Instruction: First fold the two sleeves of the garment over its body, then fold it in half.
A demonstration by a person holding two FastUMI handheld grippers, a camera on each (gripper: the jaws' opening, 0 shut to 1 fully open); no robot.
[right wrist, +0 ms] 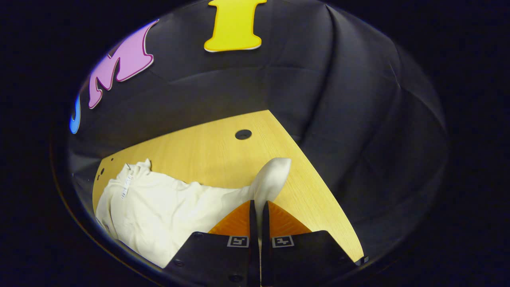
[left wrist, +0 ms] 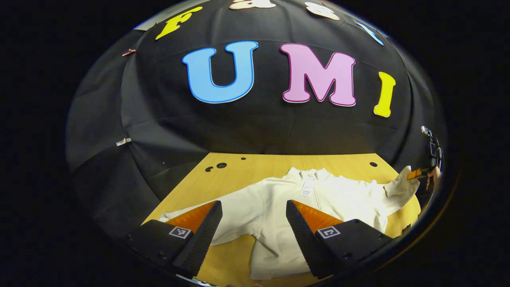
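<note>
A cream sweatshirt (left wrist: 275, 207) lies spread on the wooden table (left wrist: 255, 163), collar toward the wall, with a paper tag (left wrist: 307, 187) at the neck. My left gripper (left wrist: 253, 215) hangs open above its left sleeve and body, holding nothing. In the right gripper view my right gripper (right wrist: 257, 207) is shut on the end of the right sleeve (right wrist: 271, 175), whose cuff stands up above the fingertips. The body (right wrist: 151, 207) stretches off to the left there. The right gripper (left wrist: 416, 174) also appears at the far right of the left gripper view, lifting that sleeve (left wrist: 398, 187).
Round holes (left wrist: 221, 165) mark the table's far left, another hole (right wrist: 243, 134) sits near its far right corner. Black cloth wall rises behind the table. The table's right edge (right wrist: 318, 191) runs close beside the held sleeve.
</note>
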